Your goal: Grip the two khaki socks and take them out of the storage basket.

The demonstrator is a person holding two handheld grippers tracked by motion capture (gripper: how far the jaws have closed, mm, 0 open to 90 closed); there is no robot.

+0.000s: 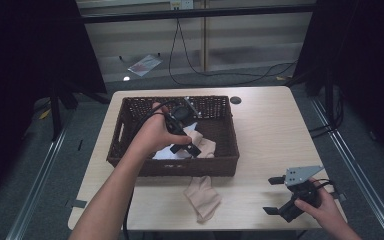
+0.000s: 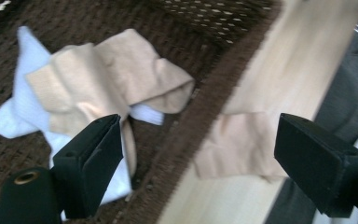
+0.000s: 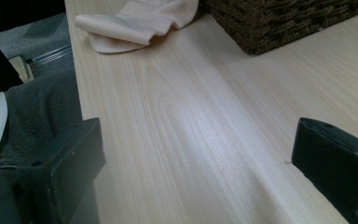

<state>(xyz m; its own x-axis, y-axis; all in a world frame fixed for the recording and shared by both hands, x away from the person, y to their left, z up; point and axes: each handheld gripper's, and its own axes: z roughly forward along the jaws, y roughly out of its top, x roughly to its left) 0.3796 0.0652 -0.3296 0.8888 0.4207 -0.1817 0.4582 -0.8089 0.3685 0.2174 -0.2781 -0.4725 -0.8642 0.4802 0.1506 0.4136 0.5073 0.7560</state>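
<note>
- Right tool (image 1: 280,195): near edge of surface (image 1: 270,135), jaws wide apart, nothing between them, idle.
- Beige stocking (image 1: 202,197) on surface just outside wicker basket (image 1: 130,131) front wall; risk: it gets missed or dragged off the near edge.
- Left tool (image 2: 198,154): over basket, jaws wide, gripping nothing.
- Risk: closing over beige stocking pile (image 2: 116,74) also pinches white sock (image 2: 21,107) underneath; the two overlap.

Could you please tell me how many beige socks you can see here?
2: one in the basket atop white cloth, one on the table before it. Others may be hidden.
</note>
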